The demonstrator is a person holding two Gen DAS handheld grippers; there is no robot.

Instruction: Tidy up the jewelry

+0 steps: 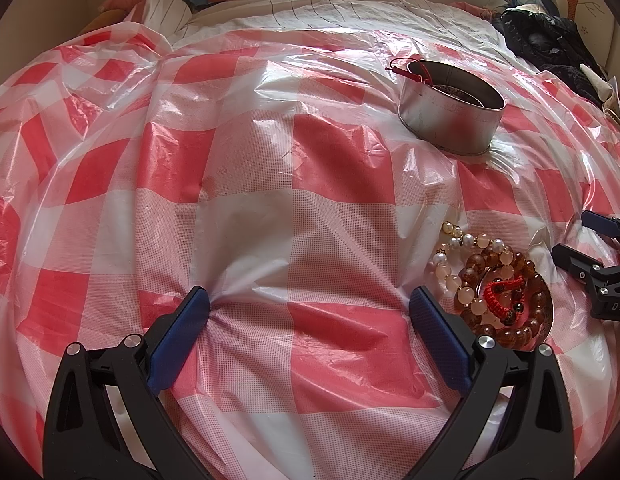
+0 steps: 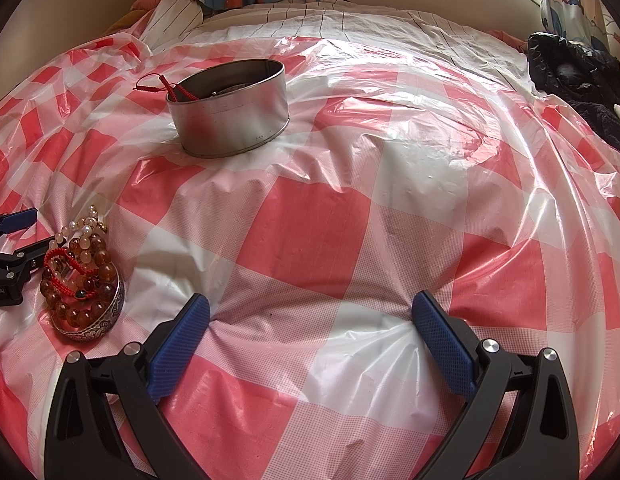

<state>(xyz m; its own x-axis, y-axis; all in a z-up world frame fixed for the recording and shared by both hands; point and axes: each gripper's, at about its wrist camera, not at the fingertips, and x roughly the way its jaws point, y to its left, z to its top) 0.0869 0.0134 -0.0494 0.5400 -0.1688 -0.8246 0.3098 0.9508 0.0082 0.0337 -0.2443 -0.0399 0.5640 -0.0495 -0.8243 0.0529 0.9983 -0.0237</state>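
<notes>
A red-and-white checked plastic sheet (image 2: pixel 350 220) covers the bed, a black jacket (image 2: pixel 566 64) at its edge.

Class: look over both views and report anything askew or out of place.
A red cord hangs over the tin's rim, half in and half out. The remaining bracelets sit in a tangled heap, pearls spilling onto the sheet. Both grippers, left and right, are open and empty.
</notes>
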